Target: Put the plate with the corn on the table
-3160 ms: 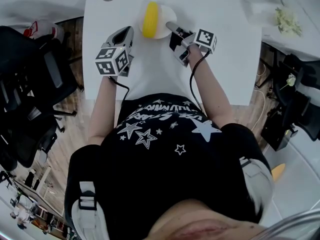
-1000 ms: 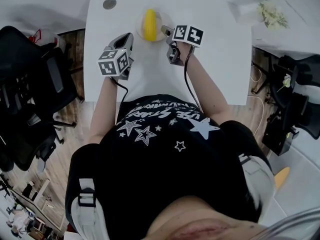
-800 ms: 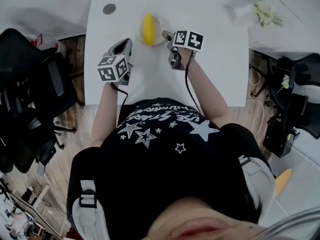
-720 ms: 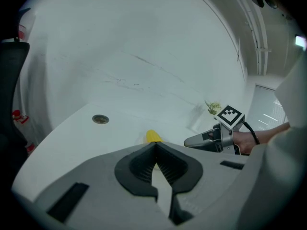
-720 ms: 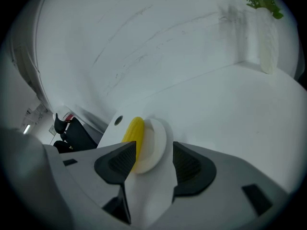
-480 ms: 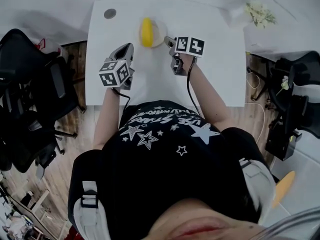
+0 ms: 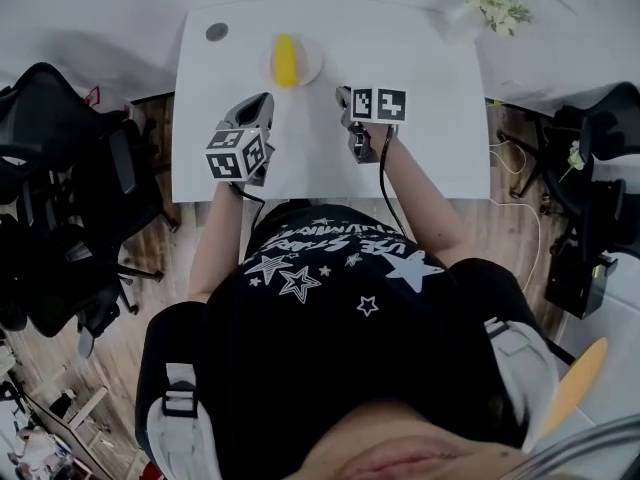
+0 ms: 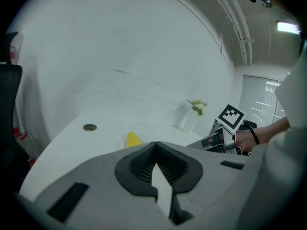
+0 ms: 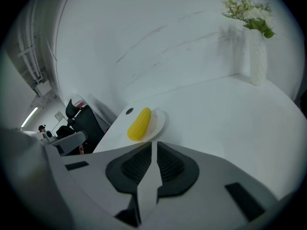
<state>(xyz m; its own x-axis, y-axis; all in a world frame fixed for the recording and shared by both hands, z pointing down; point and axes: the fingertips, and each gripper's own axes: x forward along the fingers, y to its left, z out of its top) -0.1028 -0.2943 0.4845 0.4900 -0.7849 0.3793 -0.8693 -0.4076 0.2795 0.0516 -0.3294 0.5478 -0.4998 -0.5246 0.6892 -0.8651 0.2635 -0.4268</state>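
Head view looks down on the plate (image 7: 296,64), which sits flat on the far middle of the white table (image 7: 420,128) with the corn (image 7: 284,59) lying on it, so the job looks done to me. Both tools hang nearer the person, well apart from the plate, probably to keep from knocking it. From up there I can't read the jaws. The left gripper's (image 7: 256,106) own view shows its tips touching and empty, with only a bit of corn showing over them. The right gripper's (image 7: 346,97) view shows the whole plate and a vase (image 9: 256,51) of flowers. Its jaws have just been closing to a sliver, with nothing between them.
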